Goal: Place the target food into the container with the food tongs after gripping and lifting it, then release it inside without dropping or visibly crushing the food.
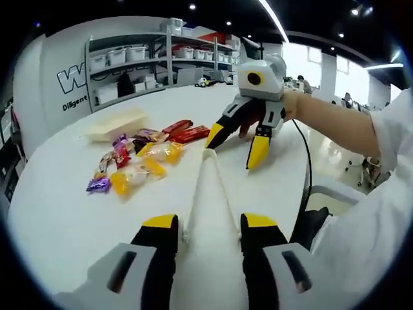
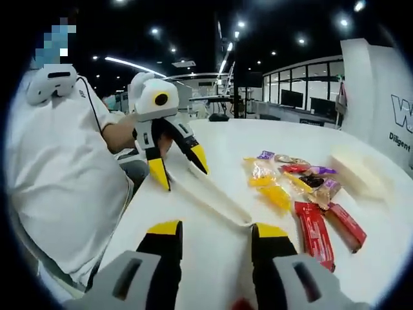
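Wrapped snacks (image 1: 139,161) lie in a loose pile mid-counter (image 1: 58,219), just beside the pale container (image 1: 116,124) near the far edge, with bare white surface all round them. The left tool (image 1: 210,226) is clamped on the handle end of the white food tongs (image 1: 211,194), whose tip points toward the pile. The right tool (image 1: 235,150), jaws spread wide and empty, hovers by the counter's edge near the tongs' tip.

Both your grippers are up over the table, facing each other.
Your left gripper (image 1: 210,229) has its jaws closed on the white tongs (image 1: 211,213); your right gripper (image 1: 237,147) hangs ahead of it, jaws spread, your bare forearm (image 1: 335,123) stretching behind it.
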Demonstrator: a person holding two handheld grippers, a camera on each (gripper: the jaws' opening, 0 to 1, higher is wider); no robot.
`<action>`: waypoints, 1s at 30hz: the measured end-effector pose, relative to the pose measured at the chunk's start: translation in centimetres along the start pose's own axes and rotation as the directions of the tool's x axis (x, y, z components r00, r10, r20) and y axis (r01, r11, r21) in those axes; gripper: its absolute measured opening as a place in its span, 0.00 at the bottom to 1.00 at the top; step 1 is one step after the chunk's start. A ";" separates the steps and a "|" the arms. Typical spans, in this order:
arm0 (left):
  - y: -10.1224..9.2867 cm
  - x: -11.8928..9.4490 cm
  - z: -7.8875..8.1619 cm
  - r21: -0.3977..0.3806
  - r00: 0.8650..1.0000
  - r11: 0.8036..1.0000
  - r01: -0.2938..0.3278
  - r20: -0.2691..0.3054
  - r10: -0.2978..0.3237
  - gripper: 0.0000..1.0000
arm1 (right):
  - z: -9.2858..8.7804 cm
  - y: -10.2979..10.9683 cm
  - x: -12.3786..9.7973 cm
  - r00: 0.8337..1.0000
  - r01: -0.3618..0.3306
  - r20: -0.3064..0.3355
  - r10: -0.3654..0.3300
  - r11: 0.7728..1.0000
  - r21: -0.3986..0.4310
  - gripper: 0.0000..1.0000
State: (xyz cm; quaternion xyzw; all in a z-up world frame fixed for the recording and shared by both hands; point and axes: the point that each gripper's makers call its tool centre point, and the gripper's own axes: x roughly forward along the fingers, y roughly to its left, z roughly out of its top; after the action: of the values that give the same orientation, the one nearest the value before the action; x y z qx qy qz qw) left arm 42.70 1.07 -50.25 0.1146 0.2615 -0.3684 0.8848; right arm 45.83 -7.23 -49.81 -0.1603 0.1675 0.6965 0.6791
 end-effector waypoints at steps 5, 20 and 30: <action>1.1 0.0 0.0 -0.011 1.000 1.000 -0.016 0.003 0.016 0.35 | -0.2 0.5 -0.3 1.000 0.005 -0.006 -0.005 1.000 -0.008 0.39; 2.0 0.4 0.4 0.001 0.999 1.000 -0.030 0.013 0.030 0.36 | -0.6 2.0 -0.8 1.000 0.013 -0.011 -0.014 1.000 -0.027 0.40; 2.3 0.8 0.7 0.013 0.999 1.000 -0.028 0.019 0.028 0.38 | -0.8 3.3 -1.1 1.000 -0.002 -0.018 0.001 0.999 -0.033 0.35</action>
State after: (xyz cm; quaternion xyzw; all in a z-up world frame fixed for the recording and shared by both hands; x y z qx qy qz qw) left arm 45.03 1.97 -50.09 0.1207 0.2489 -0.3588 0.8915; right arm 42.52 -8.65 -50.01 -0.1775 0.1620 0.6983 0.6742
